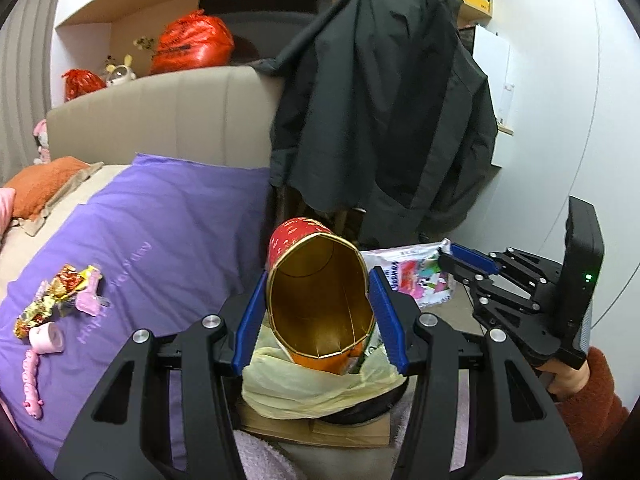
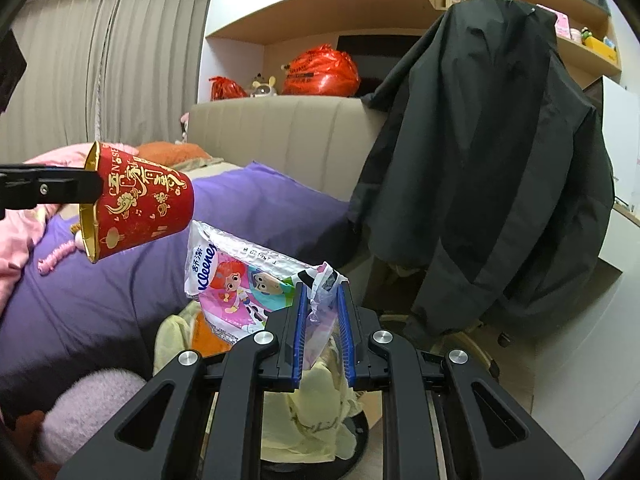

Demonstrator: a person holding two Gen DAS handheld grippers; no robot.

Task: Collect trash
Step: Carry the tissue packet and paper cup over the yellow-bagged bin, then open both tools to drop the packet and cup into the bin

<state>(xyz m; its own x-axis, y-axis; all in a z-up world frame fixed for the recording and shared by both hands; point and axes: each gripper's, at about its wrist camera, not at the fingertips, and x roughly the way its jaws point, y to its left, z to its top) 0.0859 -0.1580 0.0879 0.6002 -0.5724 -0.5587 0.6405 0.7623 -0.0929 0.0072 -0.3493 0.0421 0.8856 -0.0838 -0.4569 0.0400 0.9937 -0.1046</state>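
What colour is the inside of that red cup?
Shiny gold inside the red cup; the left wrist view shows it best.

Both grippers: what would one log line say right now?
left gripper: shut on red tub | right gripper: shut on tissue wrapper | both above bin bag

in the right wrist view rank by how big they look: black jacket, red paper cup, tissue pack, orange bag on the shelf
1. black jacket
2. red paper cup and tissue pack: look alike, both near the camera, unranked
3. orange bag, farther back

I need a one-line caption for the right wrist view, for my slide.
Right gripper holds an empty Kleenex wrapper above the yellow-lined bin; left gripper holds a red paper cup.
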